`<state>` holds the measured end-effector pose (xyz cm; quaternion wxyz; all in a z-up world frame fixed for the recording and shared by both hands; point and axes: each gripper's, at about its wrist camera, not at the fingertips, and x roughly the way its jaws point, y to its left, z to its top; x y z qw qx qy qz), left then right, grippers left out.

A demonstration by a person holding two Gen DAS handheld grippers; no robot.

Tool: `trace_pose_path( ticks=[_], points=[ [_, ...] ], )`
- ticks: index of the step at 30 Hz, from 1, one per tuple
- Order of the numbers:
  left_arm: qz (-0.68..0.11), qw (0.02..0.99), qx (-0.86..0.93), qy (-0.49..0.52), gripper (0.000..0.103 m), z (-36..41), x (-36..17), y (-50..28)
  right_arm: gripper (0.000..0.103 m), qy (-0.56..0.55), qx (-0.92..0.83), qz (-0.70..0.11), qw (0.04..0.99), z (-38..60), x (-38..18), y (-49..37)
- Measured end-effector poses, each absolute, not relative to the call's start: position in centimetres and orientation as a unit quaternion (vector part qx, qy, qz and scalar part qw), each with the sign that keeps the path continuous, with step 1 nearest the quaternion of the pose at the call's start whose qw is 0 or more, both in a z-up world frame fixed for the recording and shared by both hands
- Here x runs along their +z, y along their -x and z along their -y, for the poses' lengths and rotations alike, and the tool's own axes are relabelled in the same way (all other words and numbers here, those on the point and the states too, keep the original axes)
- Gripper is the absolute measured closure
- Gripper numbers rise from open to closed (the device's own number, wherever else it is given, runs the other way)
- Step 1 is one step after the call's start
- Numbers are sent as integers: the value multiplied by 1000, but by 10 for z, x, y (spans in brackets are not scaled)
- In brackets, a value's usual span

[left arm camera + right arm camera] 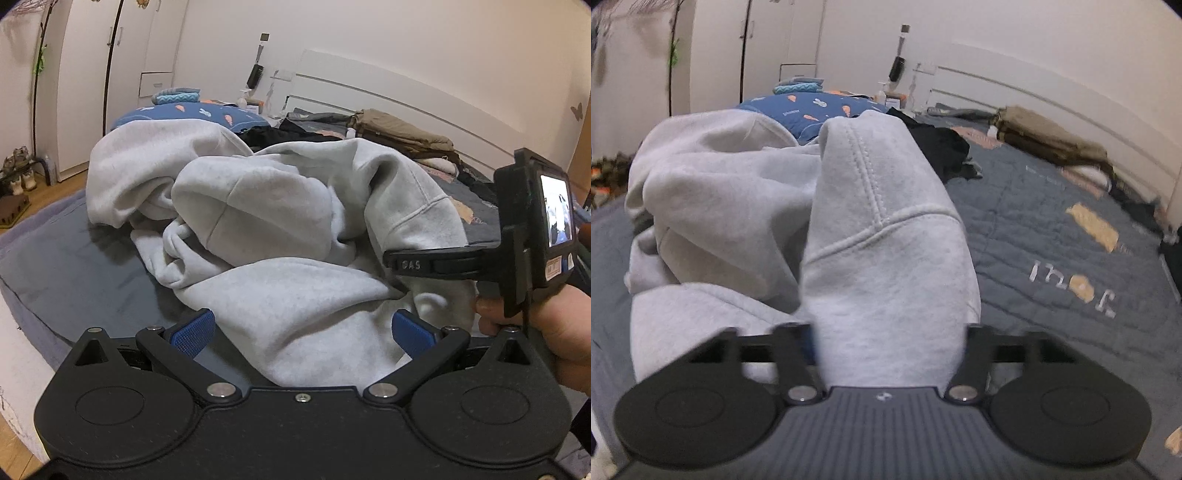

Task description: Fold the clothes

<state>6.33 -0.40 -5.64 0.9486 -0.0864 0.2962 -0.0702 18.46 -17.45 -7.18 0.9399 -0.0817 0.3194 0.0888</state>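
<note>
Bed: a wide bed (1052, 229) under a grey quilted cover fills both views; folded khaki and dark clothes (402, 134) lie stacked far right by the headboard, and a blue patterned pillow (192, 114) sits far left.
Sweatshirt: a pale grey fleece sweatshirt (258, 206) lies crumpled in a heap on the near part of the bed, not yet spread flat; one bunch of it stands raised toward the right-hand camera.
Handling: by its look soft, thick and limp, light enough to lift by one edge, not slippery and not fragile. It will sag and drag, so a seamed edge, cuff or hem looks the best hold.
Right gripper: the right gripper (886, 347) is clamped on a thick bunch of the sweatshirt, the stitched seam rising just beyond its jaws; the cloth fills the gap between them.
Left gripper: the left gripper (303, 332) stands wide apart, blue pads (192, 334) clear, with a near fold of the sweatshirt lying between the fingers, unpinched.
Next hold: judged, the left should close on that near fold.
</note>
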Motion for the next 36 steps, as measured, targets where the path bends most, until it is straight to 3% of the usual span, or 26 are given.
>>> trace_pose_path(
  ticks=[1, 4, 21, 36],
  points=[
    [-296, 949, -71, 86, 0, 4, -57, -64, 88, 71, 86, -318, 941, 177, -70, -184],
    [-296, 949, -71, 84, 0, 4, -57, -63, 100, 47, 68, -309, 948, 185, -63, -179],
    [-273, 957, -68, 63, 0, 12, -49, -57, 101, -160, -15, -228, 960, 308, -3, -111],
    [-254, 962, -96, 12, 0, 31, -47, -50, 101, -181, -162, -143, 959, 445, 54, -33]
  ],
)
